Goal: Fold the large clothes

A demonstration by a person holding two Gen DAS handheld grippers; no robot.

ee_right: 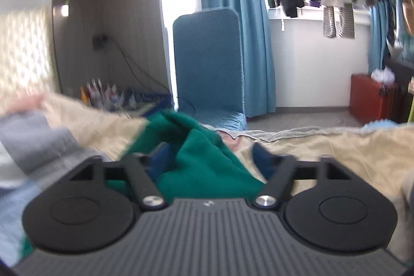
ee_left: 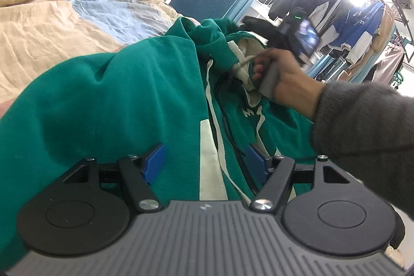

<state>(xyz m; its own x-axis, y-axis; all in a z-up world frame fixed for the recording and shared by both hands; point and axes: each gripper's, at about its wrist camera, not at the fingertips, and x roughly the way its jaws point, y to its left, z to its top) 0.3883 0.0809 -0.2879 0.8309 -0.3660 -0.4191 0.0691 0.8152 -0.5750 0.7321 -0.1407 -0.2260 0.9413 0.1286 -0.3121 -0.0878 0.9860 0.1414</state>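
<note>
A large green hoodie (ee_left: 116, 100) with white drawcords and a cream-lined hood lies spread over the bed. My left gripper (ee_left: 205, 159) hovers low over its front, blue pads (ee_left: 155, 162) wide apart, open with only flat fabric below them. Farther along, by the hood (ee_left: 248, 51), a person's hand (ee_left: 287, 74) in a grey sleeve holds the other gripper's handle. In the right wrist view my right gripper (ee_right: 211, 155) is open, a bunched fold of the green hoodie (ee_right: 201, 159) rising between the spread fingers without being pinched. That view is blurred.
The bed carries a crumpled beige, blue and white quilt (ee_left: 51, 17). Past its far edge stand a blue padded chair (ee_right: 207, 64), blue curtains (ee_right: 256, 43), a red box (ee_right: 370, 100) and a rack of hanging clothes (ee_left: 357, 25). Bottles (ee_right: 103, 95) crowd a corner on the left.
</note>
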